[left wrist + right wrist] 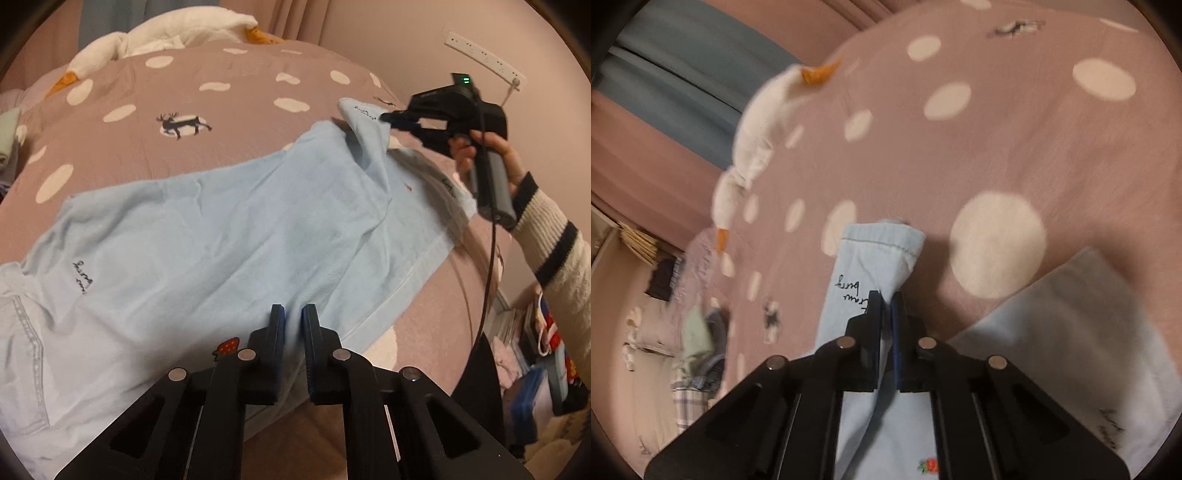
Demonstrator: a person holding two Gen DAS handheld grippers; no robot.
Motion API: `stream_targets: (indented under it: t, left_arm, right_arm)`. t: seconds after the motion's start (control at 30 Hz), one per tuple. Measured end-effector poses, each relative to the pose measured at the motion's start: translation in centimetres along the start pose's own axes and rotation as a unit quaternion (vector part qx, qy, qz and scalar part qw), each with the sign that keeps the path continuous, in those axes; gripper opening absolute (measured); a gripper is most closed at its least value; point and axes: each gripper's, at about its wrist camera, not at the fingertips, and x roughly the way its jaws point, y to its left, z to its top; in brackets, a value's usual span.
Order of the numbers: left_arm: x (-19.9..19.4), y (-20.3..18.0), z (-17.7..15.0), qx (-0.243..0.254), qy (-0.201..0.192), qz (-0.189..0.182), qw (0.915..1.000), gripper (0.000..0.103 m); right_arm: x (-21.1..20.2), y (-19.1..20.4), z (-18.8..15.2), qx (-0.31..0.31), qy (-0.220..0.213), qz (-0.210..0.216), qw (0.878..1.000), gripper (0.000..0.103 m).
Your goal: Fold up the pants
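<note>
Light-blue pants [207,236] spread across the polka-dot bed [229,107]. Right tongs [886,301] clamped on a lifted leg cuff [882,240]. Left tongs [293,314] narrowly parted over the fabric; whether gripping, cannot tell.

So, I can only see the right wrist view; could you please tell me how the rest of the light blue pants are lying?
Observer: The light blue fabric pants lie spread across the pink white-spotted bedspread; only one leg end is lifted, by the right hand-held gripper.
Operator: Thank you. Where is the left hand-held gripper?
Observer: The left hand-held gripper is at the pants' near edge, with blue fabric between its fingers; I cannot tell whether it is clamped.
Operator: Is anything on the wall?
Observer: A long white power strip.
</note>
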Motion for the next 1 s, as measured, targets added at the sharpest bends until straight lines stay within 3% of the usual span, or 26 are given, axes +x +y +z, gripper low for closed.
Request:
stream_targets:
  t: [0.2,0.37,0.47,0.5,0.53,0.57,0.6,0.63,0.73,0.9,1.0]
  left_arm:
    - [0.0,0.2,-0.1,-0.007,-0.006,0.003,1.0000,0.008]
    - [-0.1,0.4,-0.1,-0.013,-0.007,0.003,0.9999,0.008]
    - [0.1,0.8,-0.4,-0.028,-0.002,-0.003,0.9996,0.008]
    - [0.2,1.0,-0.4,-0.033,0.000,-0.004,0.9995,0.008]
    - [0.3,1.1,-0.4,-0.036,0.002,-0.005,0.9993,0.008]
    - [0.3,1.2,-0.5,-0.041,0.003,-0.004,0.9991,0.008]
    - [0.3,1.3,-0.4,-0.044,0.003,-0.006,0.9990,0.008]
    - [0.2,1.2,-0.4,-0.044,0.002,-0.007,0.9990,0.008]
    - [0.2,1.0,-0.2,-0.040,0.003,-0.001,0.9992,0.008]
    - [0.2,0.8,0.5,-0.032,0.000,0.003,0.9995,0.008]
    - [0.3,0.9,0.9,-0.031,0.001,0.002,0.9995,0.008]
  right_arm:
    - [-6.3,0.6,1.0,0.015,-0.065,0.057,0.996,0.004]
    - [-8.5,0.8,0.2,0.001,-0.069,0.061,0.996,0.006]
    - [-8.0,-0.6,-0.3,0.021,-0.040,0.048,0.998,0.011]
    - [-7.5,-0.8,-0.4,0.024,-0.030,0.038,0.999,0.014]
    - [-7.0,-1.2,-0.5,0.026,-0.021,0.034,0.999,0.028]
    - [-6.5,-1.5,-0.5,0.032,-0.015,0.029,0.999,0.053]
    - [-6.2,-1.8,-0.5,0.038,-0.010,0.025,0.999,0.063]
    - [-5.5,-2.1,-0.4,0.048,-0.008,0.025,0.999,0.066]
    - [-3.5,-1.9,0.1,0.041,0.003,0.013,0.999,0.059]
    - [1.9,-0.6,0.6,0.008,0.057,-0.007,0.998,0.047]
    - [4.8,-0.7,0.6,0.007,0.082,-0.028,0.996,0.028]
